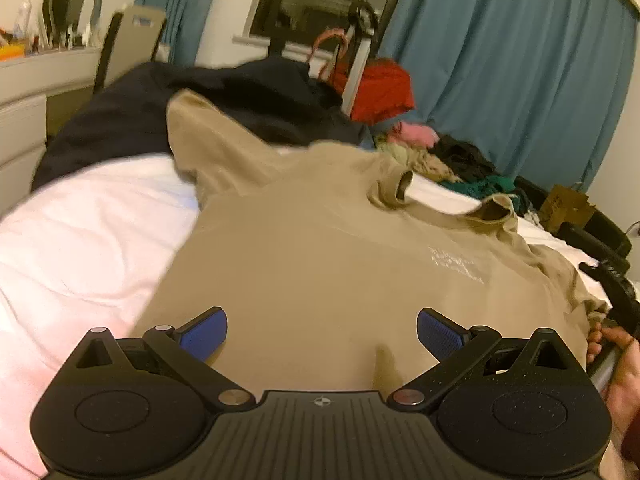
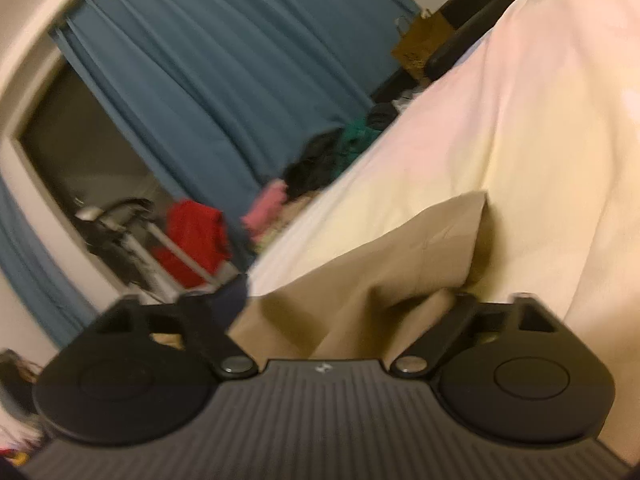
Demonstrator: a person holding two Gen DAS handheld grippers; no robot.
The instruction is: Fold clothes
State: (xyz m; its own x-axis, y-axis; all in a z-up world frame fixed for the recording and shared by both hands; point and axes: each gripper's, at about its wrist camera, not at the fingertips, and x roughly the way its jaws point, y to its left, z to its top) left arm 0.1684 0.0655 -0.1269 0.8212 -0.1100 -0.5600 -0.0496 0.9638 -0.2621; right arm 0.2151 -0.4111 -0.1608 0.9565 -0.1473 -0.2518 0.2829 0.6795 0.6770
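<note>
1. Left wrist view: beige T-shirt point(image 1: 320, 240) lies spread front-up on the white bed point(image 1: 88, 232), collar far.
2. Left gripper point(image 1: 322, 334) hovers over its hem, fingers wide apart.
3. Right gripper point(image 2: 348, 300) has shirt fabric bunched between its fingers; clamped or not, I cannot tell.
4. Clothes pile point(image 1: 460, 160) lies beyond the collar.

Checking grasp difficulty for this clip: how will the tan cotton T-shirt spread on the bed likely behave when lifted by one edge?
The tan cotton T-shirt looks floppy: its sleeve and collar already lie crumpled, so it would probably drape and sag. It seems light and thin. On the white bedsheet it may drag and bunch rather than slide flat.
</note>
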